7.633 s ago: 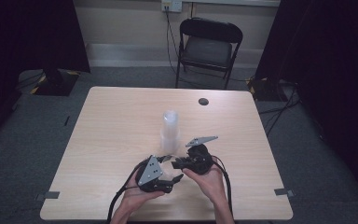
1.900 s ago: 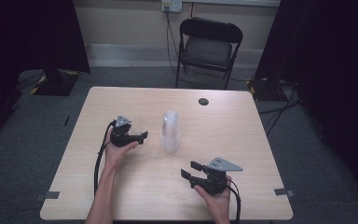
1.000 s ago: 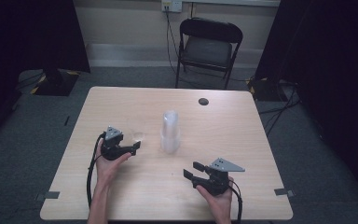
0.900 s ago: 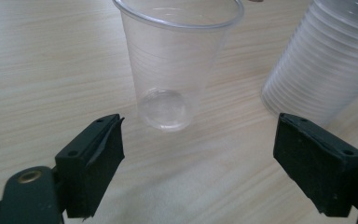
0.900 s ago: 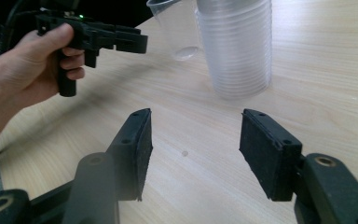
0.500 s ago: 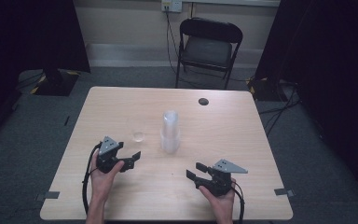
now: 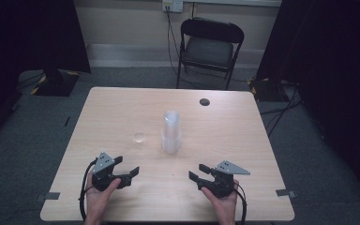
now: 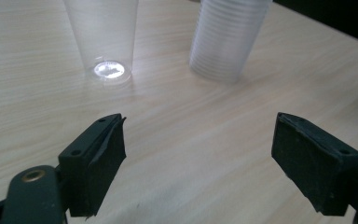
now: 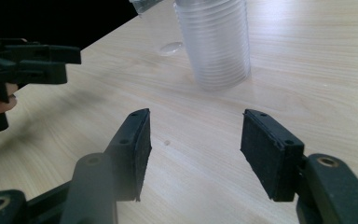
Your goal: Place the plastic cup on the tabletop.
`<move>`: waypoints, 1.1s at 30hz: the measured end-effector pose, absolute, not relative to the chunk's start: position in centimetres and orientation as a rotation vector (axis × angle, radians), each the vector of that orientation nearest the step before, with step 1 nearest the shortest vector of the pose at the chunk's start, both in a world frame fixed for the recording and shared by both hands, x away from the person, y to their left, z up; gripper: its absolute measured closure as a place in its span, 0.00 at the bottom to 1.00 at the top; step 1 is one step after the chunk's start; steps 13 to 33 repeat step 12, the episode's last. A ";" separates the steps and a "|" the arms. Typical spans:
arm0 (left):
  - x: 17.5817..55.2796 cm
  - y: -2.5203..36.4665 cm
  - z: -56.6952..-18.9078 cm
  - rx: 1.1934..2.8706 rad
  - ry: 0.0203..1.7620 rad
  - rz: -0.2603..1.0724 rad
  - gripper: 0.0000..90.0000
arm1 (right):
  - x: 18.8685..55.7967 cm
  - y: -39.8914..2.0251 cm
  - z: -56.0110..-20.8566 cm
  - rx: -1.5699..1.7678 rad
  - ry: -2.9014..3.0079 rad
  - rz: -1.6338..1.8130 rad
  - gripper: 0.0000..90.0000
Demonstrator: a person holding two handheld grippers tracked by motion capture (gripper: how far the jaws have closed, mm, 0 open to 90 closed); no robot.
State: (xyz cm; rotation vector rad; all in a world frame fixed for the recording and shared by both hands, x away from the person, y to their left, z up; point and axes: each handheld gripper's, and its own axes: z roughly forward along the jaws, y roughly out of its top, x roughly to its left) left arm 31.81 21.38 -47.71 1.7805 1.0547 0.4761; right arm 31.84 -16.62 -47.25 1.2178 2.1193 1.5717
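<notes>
A tall stack of clear plastic cups (image 7: 171,133) stands mid-table. One single clear cup (image 7: 139,137) stands upright just left of it, apart from the stack. My left gripper (image 7: 126,165) is held near the front left edge, well short of the single cup. Its jaws have just been closing a little but are still open, with nothing between them. In the left gripper view the gripper (image 8: 198,123) faces the single cup (image 8: 105,37) and the stack (image 8: 226,37). My right gripper (image 7: 198,171) is open and empty near the front right. In its own view the gripper (image 9: 193,114) faces the stack (image 9: 216,42).
A small black disc (image 7: 204,101) lies at the far side of the wooden table (image 7: 243,131). A black folding chair (image 7: 209,44) stands beyond the table. The left gripper (image 9: 72,63) appears at the left of the right gripper view.
My left hand has drawn back toward the table's near edge, away from the single cup, which stays standing where it was. The right hand has kept still.
</notes>
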 end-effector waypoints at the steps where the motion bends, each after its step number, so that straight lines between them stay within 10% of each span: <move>1: 31.6 21.5 -47.8 1.778 1.072 0.472 0.19 | 31.8 -16.7 -47.3 1.218 2.118 1.570 0.47; 33: 29.7 21.9 -48.6 1.749 1.064 0.448 0.21 | 32.2 -16.9 -47.6 1.248 2.118 1.517 0.41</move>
